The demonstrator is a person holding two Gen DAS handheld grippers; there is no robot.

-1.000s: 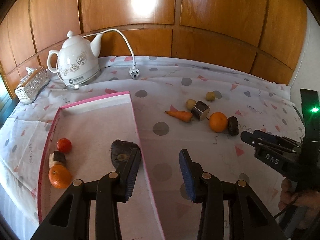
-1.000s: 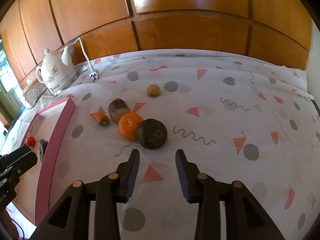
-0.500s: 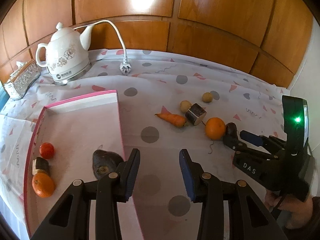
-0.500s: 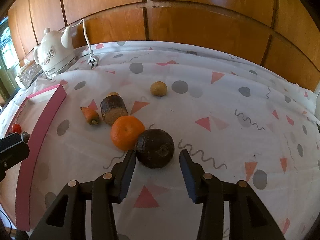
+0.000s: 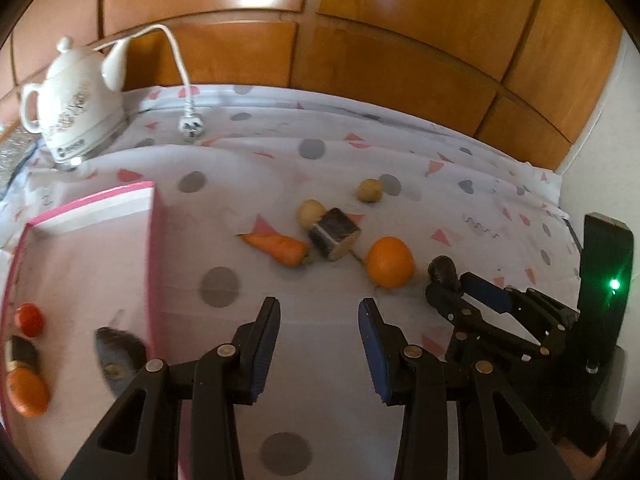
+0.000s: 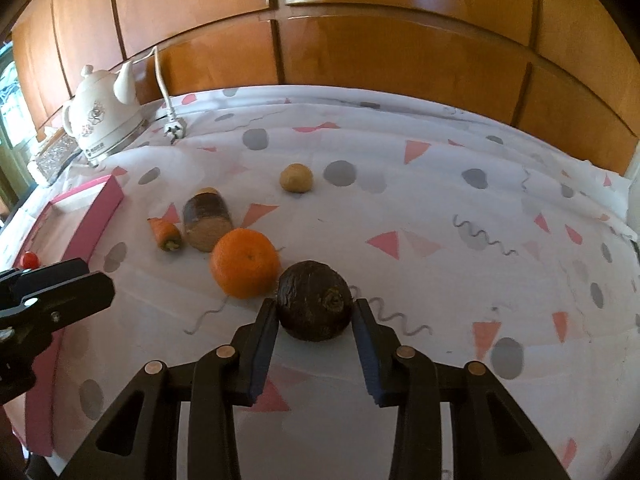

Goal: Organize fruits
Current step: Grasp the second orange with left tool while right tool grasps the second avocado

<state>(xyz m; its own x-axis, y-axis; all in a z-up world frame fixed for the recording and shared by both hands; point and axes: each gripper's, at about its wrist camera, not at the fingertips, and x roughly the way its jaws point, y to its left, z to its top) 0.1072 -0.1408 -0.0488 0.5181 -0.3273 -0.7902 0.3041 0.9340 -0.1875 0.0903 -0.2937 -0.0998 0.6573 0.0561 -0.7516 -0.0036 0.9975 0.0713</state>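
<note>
1. While its jaws are closing, the right gripper (image 6: pixel 314 312) has the dark avocado (image 6: pixel 315 301) between its blue pads, both tips right against the fruit's sides as it sits on the patterned tablecloth (image 6: pixel 440 208).
2. Just beyond that claw's left finger lies an orange (image 6: pixel 245 262), touching or nearly touching the avocado; farther out on the same side are a brown cut cylinder (image 6: pixel 207 220) and a carrot (image 6: pixel 166 234), and well ahead sits a small tan ball (image 6: pixel 296 177).
3. The left gripper (image 5: pixel 318 312) hangs over bare cloth with its jaws partly apart and nothing between them.
4. Ahead of the left claw are the carrot, the cylinder and a second tan ball (image 5: pixel 310 212); the orange is ahead and to its right.
5. To the left claw's left stands the pink-rimmed tray (image 5: pixel 156 248), holding a second dark avocado (image 5: pixel 119 354), a tomato (image 5: pixel 29 319), another orange (image 5: pixel 26 394) and a small dark piece (image 5: pixel 20 354).
6. Far ahead on the left is a white kettle (image 5: pixel 76 108) with its loose plug (image 5: pixel 189 128).
</note>
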